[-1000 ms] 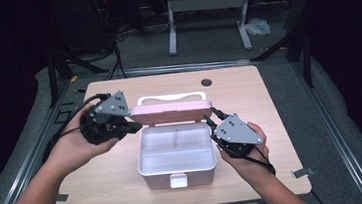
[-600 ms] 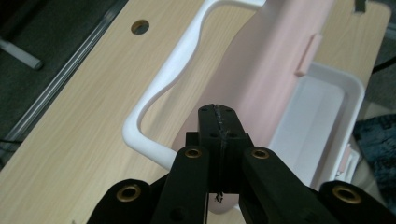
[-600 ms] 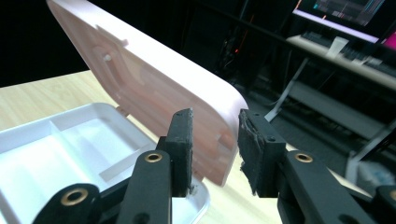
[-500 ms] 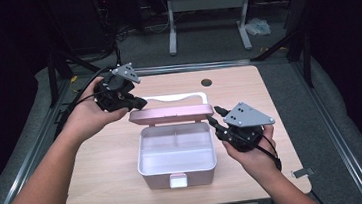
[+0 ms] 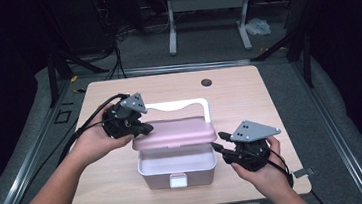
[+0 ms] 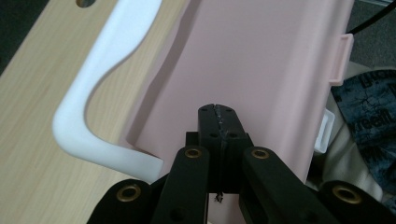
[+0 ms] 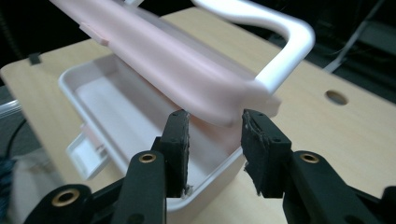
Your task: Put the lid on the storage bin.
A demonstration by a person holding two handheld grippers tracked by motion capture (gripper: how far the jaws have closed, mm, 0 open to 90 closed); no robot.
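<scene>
Lid (image 5: 174, 132): light, stiff, smooth plastic; half lowered over box (image 5: 178, 170).
Hold: lid's end edges.
Left gripper (image 6: 218, 116): clenched, pressing lid.
Right gripper (image 7: 215, 135): released, beside lid.

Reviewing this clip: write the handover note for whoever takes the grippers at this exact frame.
Left gripper: jaws shut, pressing on top of the pink lid near its left end.
Right gripper: jaws open, at the right end of the lid and the box.
Lid sits partway down, tilted over the open white box on the table; white handle behind it.
Left: lower the lid fully, probably press the front latch shut.
</scene>
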